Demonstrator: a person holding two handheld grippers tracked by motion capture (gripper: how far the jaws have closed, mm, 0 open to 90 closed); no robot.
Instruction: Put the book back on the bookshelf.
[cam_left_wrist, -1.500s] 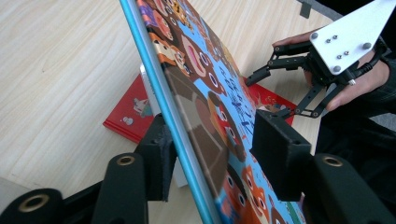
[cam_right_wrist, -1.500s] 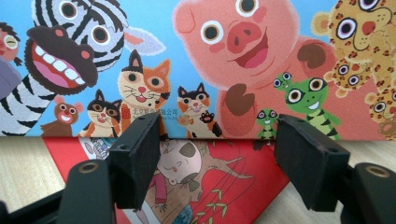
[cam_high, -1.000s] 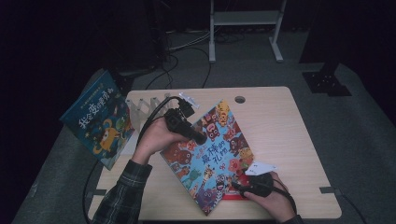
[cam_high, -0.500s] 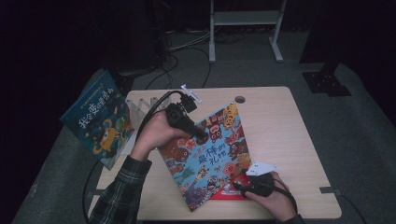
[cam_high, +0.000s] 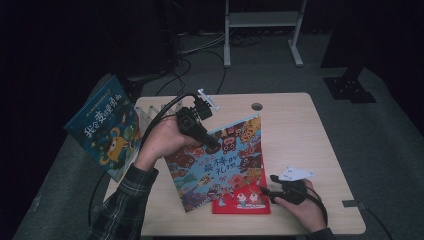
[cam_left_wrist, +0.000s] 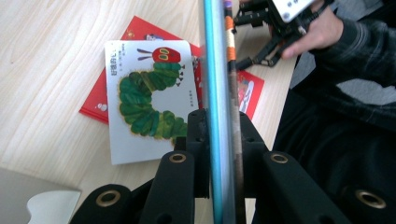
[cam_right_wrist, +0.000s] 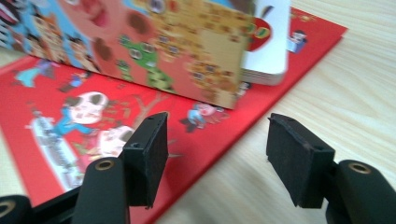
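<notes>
Left gripper (cam_high: 212, 143) jaws clamped on colourful book (cam_high: 220, 165); right gripper (cam_right_wrist: 215, 161) jaws apart, empty.

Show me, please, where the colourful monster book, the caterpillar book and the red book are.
colourful monster book (cam_high: 220, 165), high view, middle of its lifted cover.
caterpillar book (cam_left_wrist: 147, 100), left gripper view, the green caterpillar on its white cover.
red book (cam_right_wrist: 70, 135), right gripper view, its red cover.
</notes>
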